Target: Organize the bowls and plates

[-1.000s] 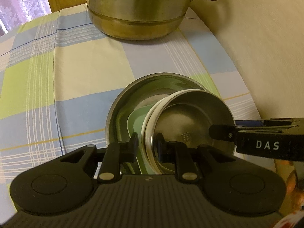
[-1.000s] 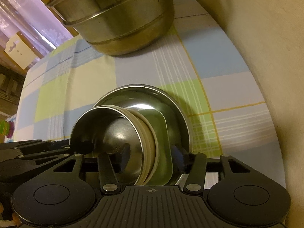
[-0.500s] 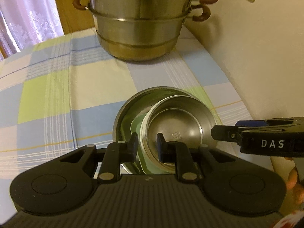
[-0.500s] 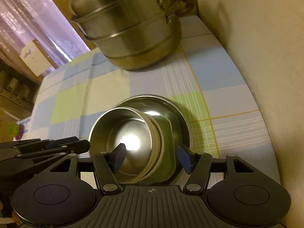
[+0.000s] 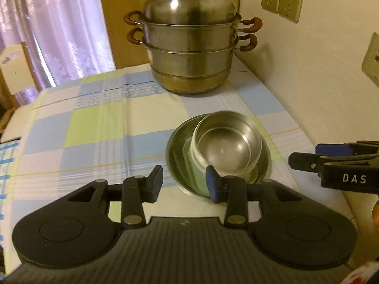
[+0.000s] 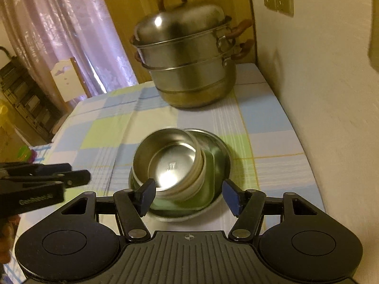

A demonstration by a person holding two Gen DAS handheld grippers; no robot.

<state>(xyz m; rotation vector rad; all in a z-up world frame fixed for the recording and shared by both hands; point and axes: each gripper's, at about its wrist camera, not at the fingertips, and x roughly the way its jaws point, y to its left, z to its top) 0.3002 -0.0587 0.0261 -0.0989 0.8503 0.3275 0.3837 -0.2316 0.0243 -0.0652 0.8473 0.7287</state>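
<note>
Steel bowl (image 5: pixel 227 142) sits tilted in a stack inside a bigger steel dish (image 6: pixel 220 151) on the checked worktop (image 5: pixel 94 127). Left claw (image 5: pixel 184 179) has just been opening, empty; right claw (image 6: pixel 188 195) stands wide, empty.

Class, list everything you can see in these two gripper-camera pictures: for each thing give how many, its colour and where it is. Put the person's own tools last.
Large steel bowl: one, silver, on the tablecloth near the wall, holding the stack.
Green dish: one, pale green, squarish, inside the large bowl.
White bowl: one, only its rim shows, under the small steel bowl.
Small steel bowl: one, silver, top of the stack, tilted.
Steamer pot: one, steel, two tiers with lid, brown handles, at the table's far end.
Tablecloth: one, blue, green and cream checks.
Wall sockets: two side by side, cream, above the pot; a third at the right edge.
Curtain: pink-lilac, far left.
Left gripper: black, blue pads, open, empty.
Right gripper: black, blue pads, open, empty.
</note>
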